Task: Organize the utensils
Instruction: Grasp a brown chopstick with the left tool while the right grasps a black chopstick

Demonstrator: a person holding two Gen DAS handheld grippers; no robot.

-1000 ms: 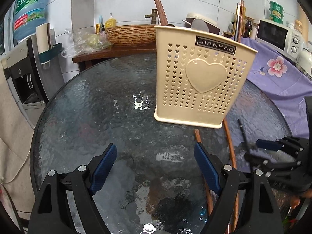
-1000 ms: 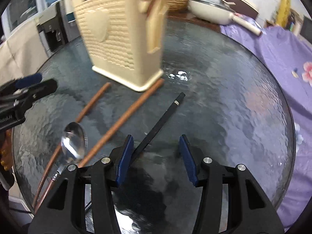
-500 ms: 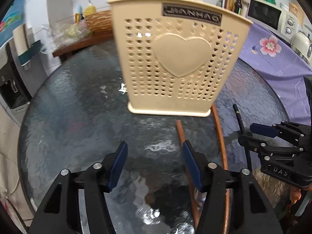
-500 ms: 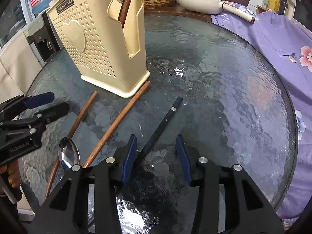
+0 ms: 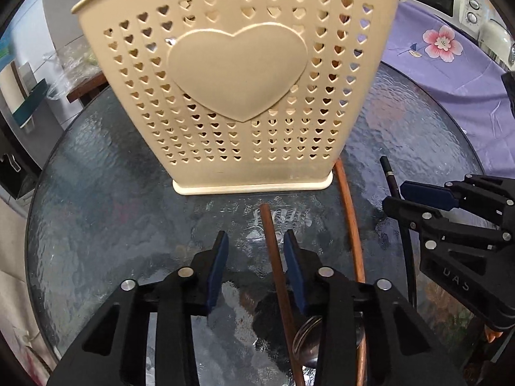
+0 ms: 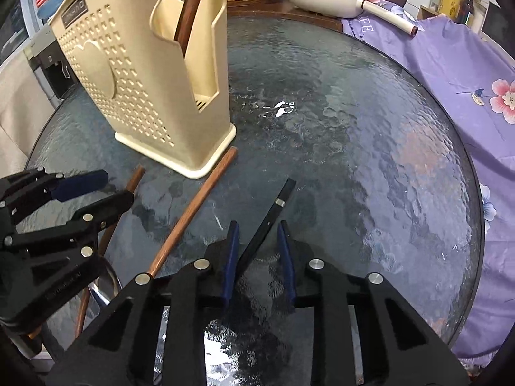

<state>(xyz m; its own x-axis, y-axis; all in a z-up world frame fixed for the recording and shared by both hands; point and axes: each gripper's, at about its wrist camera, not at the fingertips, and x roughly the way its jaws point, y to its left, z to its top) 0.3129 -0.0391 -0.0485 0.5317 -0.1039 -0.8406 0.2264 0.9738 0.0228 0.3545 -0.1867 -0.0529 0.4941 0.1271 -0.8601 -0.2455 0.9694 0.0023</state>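
Already the left tool (image 5: 256,259) stands narrow, its jaws having just been closing around the shorter brown chopstick (image 5: 276,263), which lies between the blue pads but nearer the right one; from these views I cannot tell that either pad presses it yet. The right tool (image 6: 257,251) is likewise narrow and has just been closing, with the black chopstick (image 6: 268,222) running at a slant between its pads, apparently not yet pinched. Both sticks lie flat on the glass tabletop (image 6: 370,148), so the likely trouble is a thin round stick rolling or skating out as the pads meet it off-centre, or the tips scraping the slick glass. The slanted black stick could pivot in the grip and hang crooked. Just beside the left tool lies a longer brown chopstick (image 5: 349,222) and a spoon (image 5: 307,341) under the right finger; a sloppy lift could drag either along. The cream utensil holder (image 5: 244,90) stands close ahead, already holding one brown stick (image 6: 190,9), and the longer chopstick's end touches its base. The two tools sit near each other, so raising both at once risks a knock
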